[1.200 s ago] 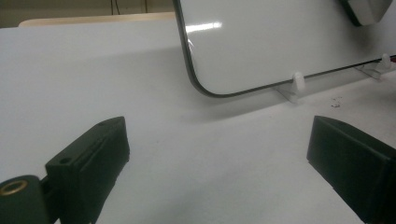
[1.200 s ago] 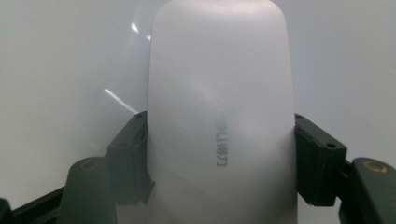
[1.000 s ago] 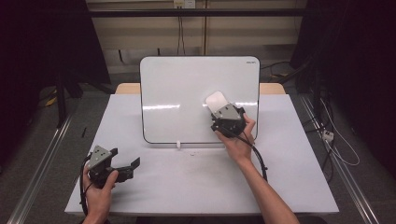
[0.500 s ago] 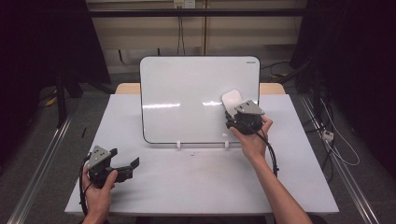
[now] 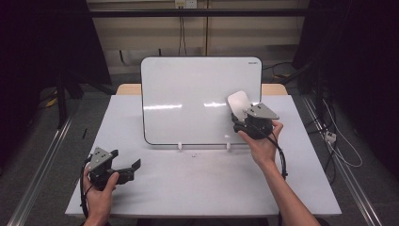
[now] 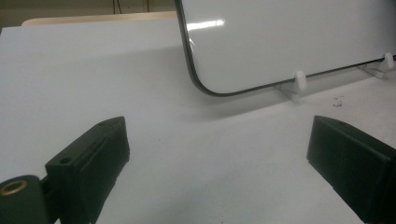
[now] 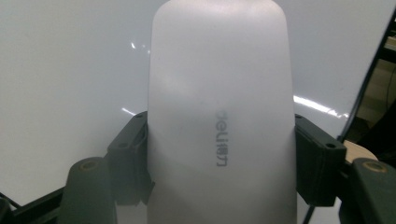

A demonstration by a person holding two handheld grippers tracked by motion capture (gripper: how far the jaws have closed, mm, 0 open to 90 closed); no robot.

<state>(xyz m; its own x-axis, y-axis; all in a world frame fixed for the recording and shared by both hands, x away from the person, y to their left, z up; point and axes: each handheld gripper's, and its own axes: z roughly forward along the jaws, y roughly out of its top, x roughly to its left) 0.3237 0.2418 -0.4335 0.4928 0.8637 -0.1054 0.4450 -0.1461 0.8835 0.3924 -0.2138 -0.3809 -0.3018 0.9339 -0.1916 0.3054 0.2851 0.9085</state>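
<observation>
Right tool (image 5: 241, 113): pressed onto a white whiteboard eraser (image 5: 238, 102), one jaw on each long side. In the right gripper view the eraser (image 7: 219, 116) is seen running straight out ahead of the tool, long axis in line with the jaws, grey brand print along that axis.

Eraser is held up at the whiteboard (image 5: 188, 94), which lies directly ahead of the right tool; in the high view the eraser sits over the board's right part, about mid-height. Whether the pad is actually touching the surface cannot be told. Board face is seen clean, only light glare, no marks made out. The free board area lies mostly to the left of the right tool, so any wiping stroke is judged to go that way, across the eraser's long axis.

Board is propped upright and leaned back slightly on two small white clip feet (image 6: 299, 81) on the desk (image 5: 197, 188).

Left tool (image 5: 123, 170): spread wide, nothing between the jaws, held low over the near-left part of the desk. From it the board's lower-left corner (image 6: 205, 88) lies ahead and to the right, well apart. The right hand (image 5: 261, 141) is clearly the nearer one to the board; the left is judged idle.

Containers: none seen.
</observation>
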